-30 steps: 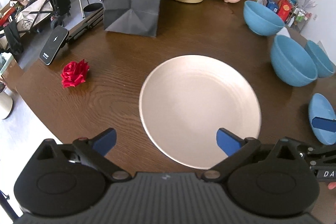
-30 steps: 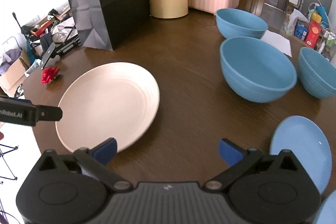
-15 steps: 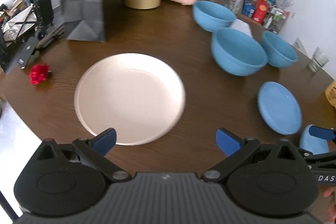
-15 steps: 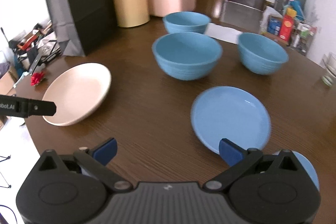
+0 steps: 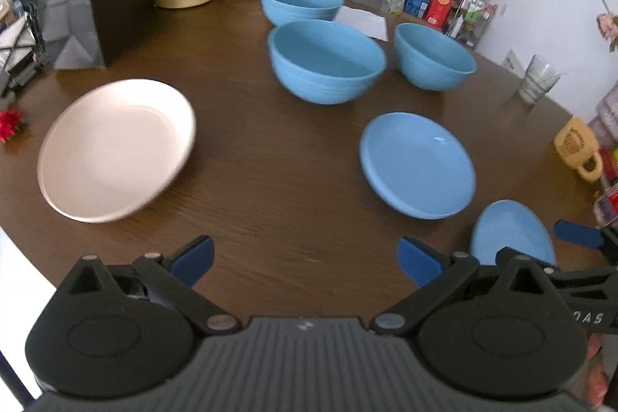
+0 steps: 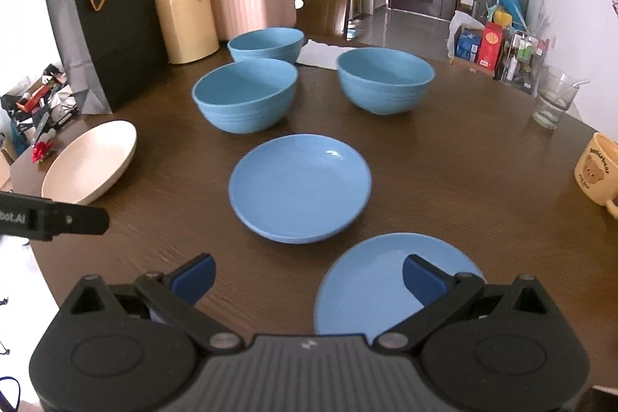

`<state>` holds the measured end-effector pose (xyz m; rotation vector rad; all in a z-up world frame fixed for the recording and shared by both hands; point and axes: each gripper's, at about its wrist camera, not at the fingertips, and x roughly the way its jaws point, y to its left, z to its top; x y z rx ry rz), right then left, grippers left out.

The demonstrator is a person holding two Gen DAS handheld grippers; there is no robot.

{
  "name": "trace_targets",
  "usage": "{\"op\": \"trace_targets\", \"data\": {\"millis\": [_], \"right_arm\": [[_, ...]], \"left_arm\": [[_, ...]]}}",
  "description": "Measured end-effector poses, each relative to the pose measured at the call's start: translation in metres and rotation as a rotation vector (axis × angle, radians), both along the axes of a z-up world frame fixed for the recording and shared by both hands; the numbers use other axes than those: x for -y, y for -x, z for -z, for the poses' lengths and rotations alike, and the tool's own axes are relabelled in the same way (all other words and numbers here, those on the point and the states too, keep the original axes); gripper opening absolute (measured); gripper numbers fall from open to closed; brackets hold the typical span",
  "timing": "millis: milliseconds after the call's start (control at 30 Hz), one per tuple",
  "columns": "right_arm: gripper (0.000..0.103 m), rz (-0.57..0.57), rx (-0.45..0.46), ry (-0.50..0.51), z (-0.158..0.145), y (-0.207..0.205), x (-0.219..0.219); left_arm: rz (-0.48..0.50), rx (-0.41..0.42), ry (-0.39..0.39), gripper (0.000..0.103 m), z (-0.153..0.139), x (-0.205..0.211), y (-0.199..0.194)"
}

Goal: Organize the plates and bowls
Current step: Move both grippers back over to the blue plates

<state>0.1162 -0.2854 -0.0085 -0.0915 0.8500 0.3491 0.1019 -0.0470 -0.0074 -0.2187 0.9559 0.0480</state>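
Hovering above the table [image 6: 463,157], both grippers (jaws wide, empty), blue plates [image 6: 299,188] below.

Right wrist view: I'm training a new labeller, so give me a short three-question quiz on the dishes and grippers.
1. How many blue bowls stand on the table?
2. True or false: the cream plate is stacked on a blue plate.
3. Which blue plate lies nearest the right gripper: A) near plate, B) far plate?

Key: 1. three. 2. false, it lies apart. 3. A. Both the right and left gripper are open and empty.
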Motion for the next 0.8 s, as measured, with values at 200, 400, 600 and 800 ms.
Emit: {"op": "trace_targets", "data": {"millis": [200, 400, 600, 800], "right_arm": [[0.103, 0.03, 0.009, 0.016, 0.002, -0.001, 0.041], [0.103, 0.044, -0.004, 0.024, 0.015, 0.0, 0.07], [0.103, 0.064, -0.011, 0.016, 0.024, -0.004, 0.096], [0.101, 0.077, -0.02, 0.003, 0.033, -0.008, 0.118]], "left_arm": [[-0.014, 0.001, 0.033, 0.103, 0.009, 0.04, 0.002], [-0.014, -0.015, 0.04, 0.103, 0.023, 0.079, 0.002], [0.003, -0.027, 0.04, 0.103, 0.032, 0.106, -0.003], [-0.023, -0.029, 0.047, 0.103, 0.039, 0.125, -0.007]]}}
